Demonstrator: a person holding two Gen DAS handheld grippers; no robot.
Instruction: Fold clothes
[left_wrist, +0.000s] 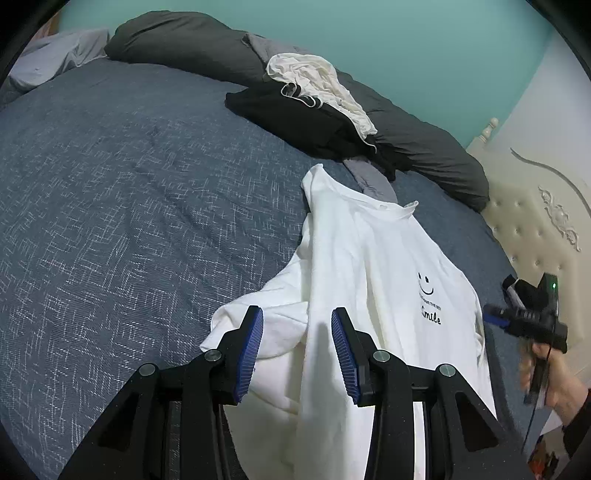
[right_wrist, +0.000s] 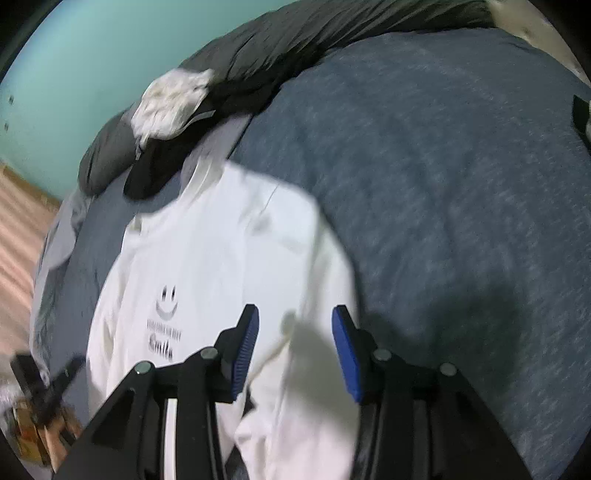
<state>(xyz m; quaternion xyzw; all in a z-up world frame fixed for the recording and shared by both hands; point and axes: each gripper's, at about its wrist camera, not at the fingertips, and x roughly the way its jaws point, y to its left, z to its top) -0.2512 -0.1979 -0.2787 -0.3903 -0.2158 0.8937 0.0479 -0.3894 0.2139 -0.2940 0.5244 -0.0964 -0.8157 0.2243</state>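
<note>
A white T-shirt (left_wrist: 373, 266) with a black smiley print and the word "Smile" lies spread on the blue bedspread (left_wrist: 110, 206). One sleeve is bunched at its near left side. My left gripper (left_wrist: 297, 325) is open and empty, its jaws just above the shirt's lower left part. My right gripper (right_wrist: 295, 325) is open and empty over the shirt (right_wrist: 207, 258). It also shows in the left wrist view (left_wrist: 496, 317), held in a hand at the shirt's right edge. The right wrist view is motion-blurred.
A pile of black and cream clothes (left_wrist: 314, 99) lies on a rolled dark grey duvet (left_wrist: 192, 48) at the far side of the bed. A cream tufted headboard (left_wrist: 532, 218) stands at the right. A teal wall is behind.
</note>
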